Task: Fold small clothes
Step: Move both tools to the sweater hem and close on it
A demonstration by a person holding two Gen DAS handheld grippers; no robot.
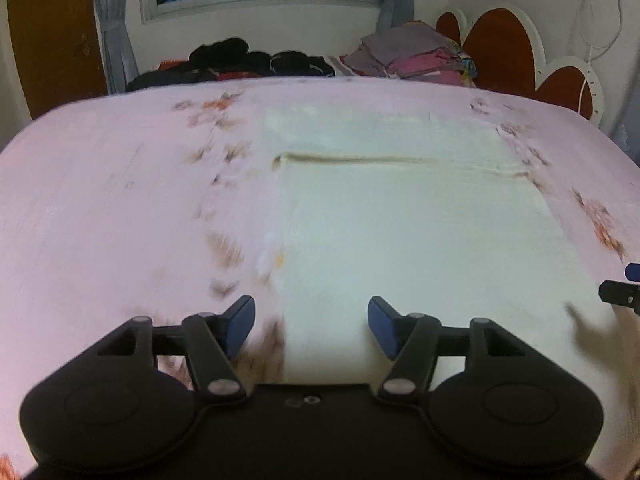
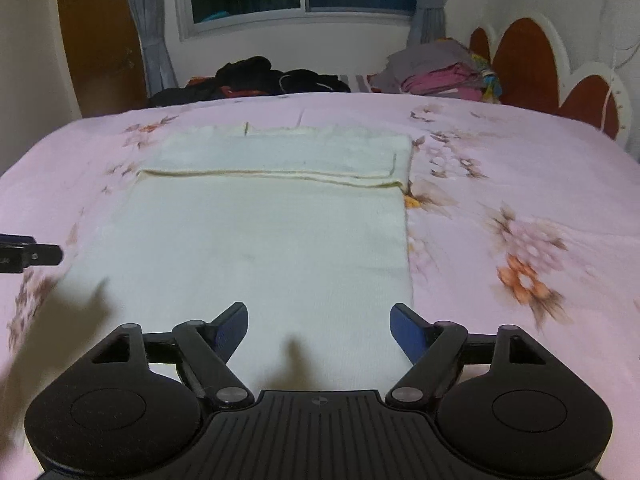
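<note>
So the pale cream cloth (image 2: 256, 248) is lying flat on the pink floral bedsheet (image 2: 520, 184), folded once, with its folded-over edge running left to right across the far part. Both grippers are above its near end.

The left gripper (image 1: 311, 326) has its jaws apart with nothing in them. It sits over the cloth's near left edge, so the left blue pad is above bare sheet and the right one is above cloth. The right gripper (image 2: 319, 330) is spread wide and empty too, over the near right part of the cloth, with the cloth's right edge just about under its right pad. Neither pad touches fabric as far as I can see.

At the far side of the bed there's a dark clothes heap (image 2: 264, 76) and a folded stack (image 2: 440, 68) beside the red headboard (image 2: 528, 60).
</note>
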